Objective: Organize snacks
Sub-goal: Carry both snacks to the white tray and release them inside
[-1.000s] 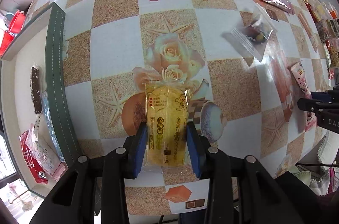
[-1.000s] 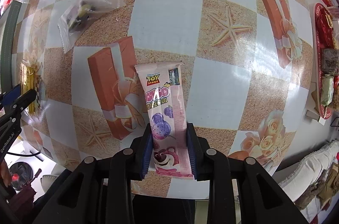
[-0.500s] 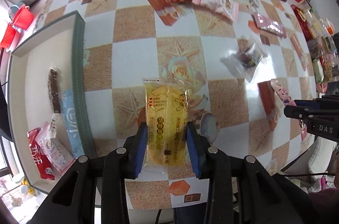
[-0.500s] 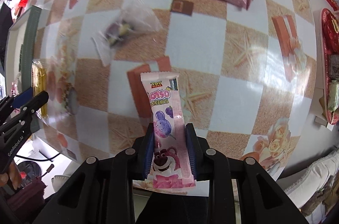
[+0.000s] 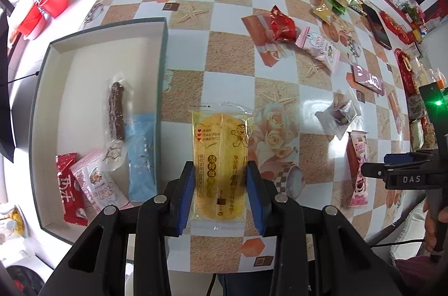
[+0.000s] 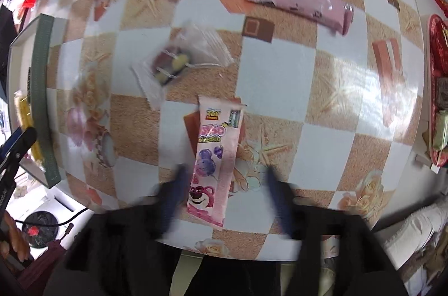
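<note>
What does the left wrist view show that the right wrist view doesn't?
Only the left wrist view shows inside the box: a chocolate stick, a blue packet and red and pink packets. Only the right wrist view shows the right gripper with its jaws opening, clear of the pink Toy Story packet between them. Both show the yellow packet in the left gripper, the clear candy packet and the checkered table.

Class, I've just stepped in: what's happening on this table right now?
A person is sorting snacks into a box. The left claw grips a yellow biscuit packet beside the box. The right claw is opening, and the pink Toy Story snack packet sits loose between its jaws above the table.
</note>
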`<state>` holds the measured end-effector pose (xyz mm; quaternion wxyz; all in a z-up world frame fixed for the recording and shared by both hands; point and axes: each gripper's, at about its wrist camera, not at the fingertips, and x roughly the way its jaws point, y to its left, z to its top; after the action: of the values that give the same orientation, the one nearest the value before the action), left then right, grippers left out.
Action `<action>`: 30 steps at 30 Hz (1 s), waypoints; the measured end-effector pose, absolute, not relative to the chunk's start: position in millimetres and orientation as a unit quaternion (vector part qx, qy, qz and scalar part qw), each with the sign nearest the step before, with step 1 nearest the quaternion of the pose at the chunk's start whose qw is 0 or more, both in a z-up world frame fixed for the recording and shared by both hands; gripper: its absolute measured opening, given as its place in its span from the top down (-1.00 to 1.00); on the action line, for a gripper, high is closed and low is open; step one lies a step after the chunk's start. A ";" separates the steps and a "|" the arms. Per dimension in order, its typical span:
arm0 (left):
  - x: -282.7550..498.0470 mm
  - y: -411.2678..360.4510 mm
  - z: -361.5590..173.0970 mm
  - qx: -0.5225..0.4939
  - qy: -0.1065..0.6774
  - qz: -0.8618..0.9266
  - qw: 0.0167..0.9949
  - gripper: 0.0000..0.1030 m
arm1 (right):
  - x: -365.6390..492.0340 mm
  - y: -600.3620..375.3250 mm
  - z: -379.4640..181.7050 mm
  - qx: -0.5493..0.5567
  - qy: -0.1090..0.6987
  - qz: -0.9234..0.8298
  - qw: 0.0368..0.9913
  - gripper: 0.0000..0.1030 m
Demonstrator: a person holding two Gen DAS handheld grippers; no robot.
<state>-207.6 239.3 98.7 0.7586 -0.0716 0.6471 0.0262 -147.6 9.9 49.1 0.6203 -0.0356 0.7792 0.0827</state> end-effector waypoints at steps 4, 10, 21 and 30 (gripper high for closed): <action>-211.5 244.6 100.9 -0.064 0.650 0.034 0.756 0.24 | -153.7 13.2 32.6 -0.026 0.787 0.076 0.612 -0.51; -219.1 270.7 111.2 -0.071 0.644 0.070 0.758 0.24 | -164.0 43.9 18.0 -0.098 0.781 0.086 0.611 0.46; -225.4 339.6 129.4 -0.122 0.609 0.145 0.770 0.24 | -148.9 93.6 70.0 -0.067 0.747 0.191 0.633 0.50; -236.6 379.9 121.6 -0.159 0.603 0.178 0.761 0.24 | -130.2 195.4 106.0 -0.085 0.721 0.275 0.631 0.50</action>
<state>-236.6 379.9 121.6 0.7611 -0.1594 0.6029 0.1783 -130.2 195.4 106.0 0.6307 -0.0850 0.7208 0.2747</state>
